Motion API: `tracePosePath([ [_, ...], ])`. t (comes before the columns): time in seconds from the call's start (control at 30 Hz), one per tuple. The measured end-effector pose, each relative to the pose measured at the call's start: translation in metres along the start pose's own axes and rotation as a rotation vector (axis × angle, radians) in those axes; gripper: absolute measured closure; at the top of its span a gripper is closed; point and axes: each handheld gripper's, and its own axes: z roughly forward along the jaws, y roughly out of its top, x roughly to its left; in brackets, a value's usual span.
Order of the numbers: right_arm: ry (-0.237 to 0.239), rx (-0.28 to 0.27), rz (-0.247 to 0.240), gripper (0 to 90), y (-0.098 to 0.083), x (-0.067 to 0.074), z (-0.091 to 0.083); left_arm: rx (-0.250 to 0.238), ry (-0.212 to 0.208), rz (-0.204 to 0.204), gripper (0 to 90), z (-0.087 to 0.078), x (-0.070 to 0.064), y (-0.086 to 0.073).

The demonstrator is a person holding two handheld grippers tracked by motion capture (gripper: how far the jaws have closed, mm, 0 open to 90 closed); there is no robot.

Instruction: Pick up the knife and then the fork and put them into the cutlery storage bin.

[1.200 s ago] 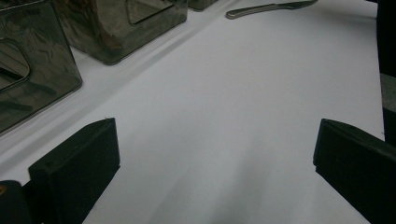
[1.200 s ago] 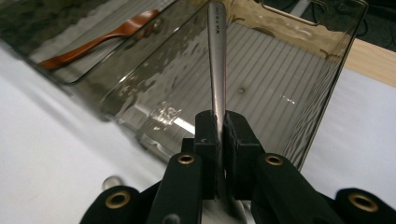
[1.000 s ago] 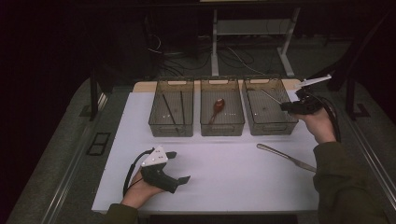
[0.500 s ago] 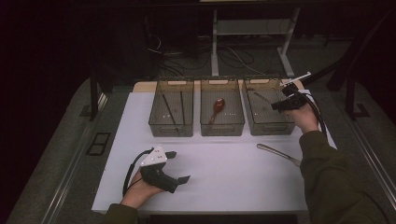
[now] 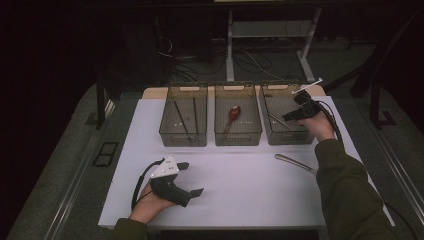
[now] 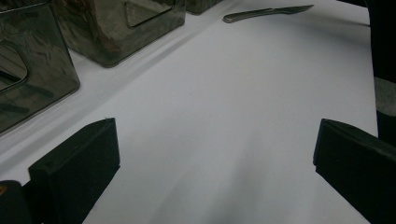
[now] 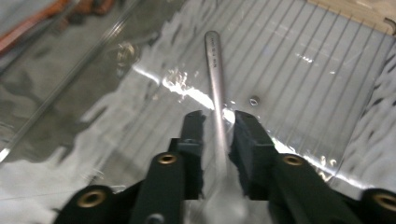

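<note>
My right gripper (image 5: 287, 119) hangs over the right wire bin (image 5: 283, 142), pointing down into it. In the right gripper view a metal utensil handle (image 7: 215, 65) runs between the jaws of the right gripper (image 7: 219, 126), with a slim gap on each side. These jaws have just been opening, and the pads no longer press on the handle. The utensil (image 5: 274, 120) shows inside the bin, slanting to the left. My left gripper (image 5: 192, 178) rests on the white mat (image 5: 240, 180) near the front, open, with nothing between the jaws of the left gripper (image 6: 215, 158).
A table knife (image 5: 292, 162) lies on the mat in front of the right bin; the knife (image 6: 266, 13) also shows far off in the left gripper view. The middle bin holds a reddish spoon (image 5: 233, 112). The left bin holds dark chopsticks (image 5: 182, 117).
My right hand has moved left and down, from beside the right bin's outer edge to above its inside. The left hand has stayed still.
</note>
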Motion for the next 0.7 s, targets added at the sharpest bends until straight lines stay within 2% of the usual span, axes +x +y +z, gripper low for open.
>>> tracePosePath([
  [0.03, -0.008, -0.014, 0.004, 65.2, 0.0, -0.001, -0.002, 0.001, 0.0, 0.0, 0.0, 0.0, 0.0, 0.0],
  [0.13, 0.035, -0.051, 0.027, 56.9, -0.001, -0.004, -0.01, 0.001, 0.0, 0.001, 0.0, 0.0, 0.0, 0.0],
  [0.2, 0.043, -0.063, 0.028, 51.3, -0.002, -0.003, -0.015, 0.001, 0.001, -0.002, 0.0, 0.0, 0.0, 0.0],
  [0.33, 0.052, -0.114, -0.001, 46.9, -0.004, 0.002, -0.03, 0.002, 0.001, -0.002, 0.0, 0.0, 0.0, 0.0],
  [0.43, 0.033, -0.152, -0.037, 43.7, -0.006, 0.007, -0.04, 0.004, 0.003, -0.002, 0.0, 0.0, 0.0, 0.0],
  [0.7, 0.03, -0.2, -0.061, 38.4, -0.015, 0.017, -0.063, 0.002, 0.008, -0.003, 0.0, -0.001, 0.0, -0.001],
])
